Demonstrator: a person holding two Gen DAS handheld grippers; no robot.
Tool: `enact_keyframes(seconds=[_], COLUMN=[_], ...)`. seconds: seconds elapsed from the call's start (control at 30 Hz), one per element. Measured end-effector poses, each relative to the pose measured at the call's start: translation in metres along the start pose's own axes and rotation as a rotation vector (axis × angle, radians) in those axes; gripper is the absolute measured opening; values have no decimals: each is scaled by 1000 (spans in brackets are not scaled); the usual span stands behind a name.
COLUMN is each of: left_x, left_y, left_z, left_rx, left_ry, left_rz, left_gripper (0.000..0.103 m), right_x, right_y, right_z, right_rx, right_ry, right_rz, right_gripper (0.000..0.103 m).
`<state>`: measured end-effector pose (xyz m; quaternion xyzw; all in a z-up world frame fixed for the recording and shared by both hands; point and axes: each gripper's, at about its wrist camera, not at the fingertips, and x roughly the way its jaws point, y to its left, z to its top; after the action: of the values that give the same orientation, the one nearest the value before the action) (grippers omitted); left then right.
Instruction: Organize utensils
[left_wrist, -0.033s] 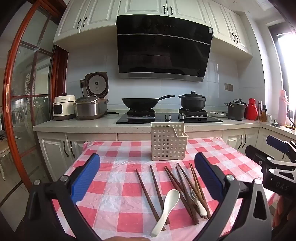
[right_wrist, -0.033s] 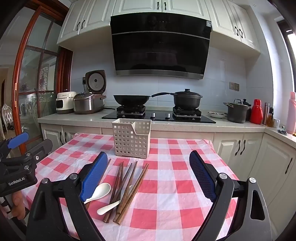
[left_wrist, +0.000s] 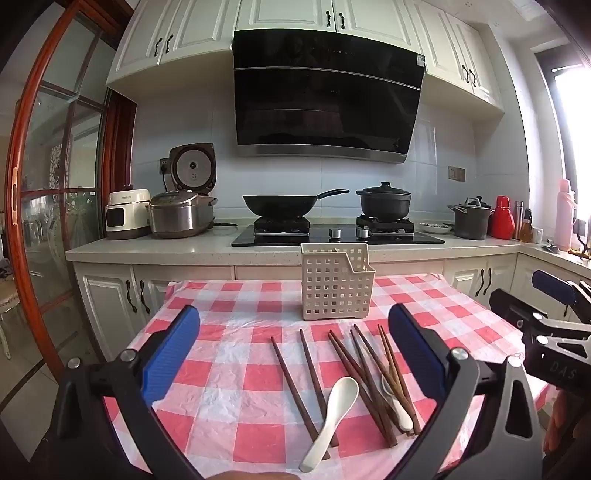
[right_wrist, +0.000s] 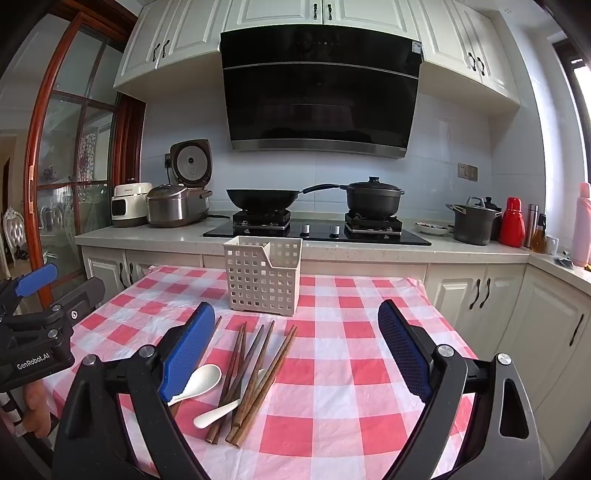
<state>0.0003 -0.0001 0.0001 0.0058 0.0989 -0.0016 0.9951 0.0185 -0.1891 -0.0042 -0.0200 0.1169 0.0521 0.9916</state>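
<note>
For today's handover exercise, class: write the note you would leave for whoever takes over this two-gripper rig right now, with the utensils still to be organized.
Left gripper: open, empty, above the near table edge.
Right gripper: open, empty, to the right of the utensils.
Things: the white perforated plastic basket stands upright on the red-and-white checked tablecloth, and no utensil shows above its rim. In front of it lie the dark brown wooden chopsticks, loosely fanned, and two white ceramic spoons: one beside the left pair, the other partly under the right-hand sticks.
Done: nothing placed.
Left: chopsticks and spoons, probably into the basket.
</note>
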Motion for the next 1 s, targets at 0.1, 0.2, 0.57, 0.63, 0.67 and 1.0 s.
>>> enact_keyframes(seconds=[0.1,0.2,0.57,0.63,0.67,1.0], left_x=[0,-5,2,2,2,4], left_y=[0,-2,-1,-1,-1,-1], left_z=[0,-3,-3,-4,-4,-4], left_rx=[-2,0,0,-1,-1,-4], left_ry=[2,-1,9,9,9,10], left_rz=[3,1,-1,0,-1,-1], left_gripper=[98,98,98,98,98,98], right_x=[1,0,5,3,3,5], right_y=[-1,-1,-1,-1,-1,-3], right_z=[0,0,-5,-2,-3,-4], right_rx=[9,10,11,10,10,17], right_ry=[0,-1,9,10,11,15], right_rz=[3,4,6,6,8,10], right_gripper=[84,84,84,84,84,84])
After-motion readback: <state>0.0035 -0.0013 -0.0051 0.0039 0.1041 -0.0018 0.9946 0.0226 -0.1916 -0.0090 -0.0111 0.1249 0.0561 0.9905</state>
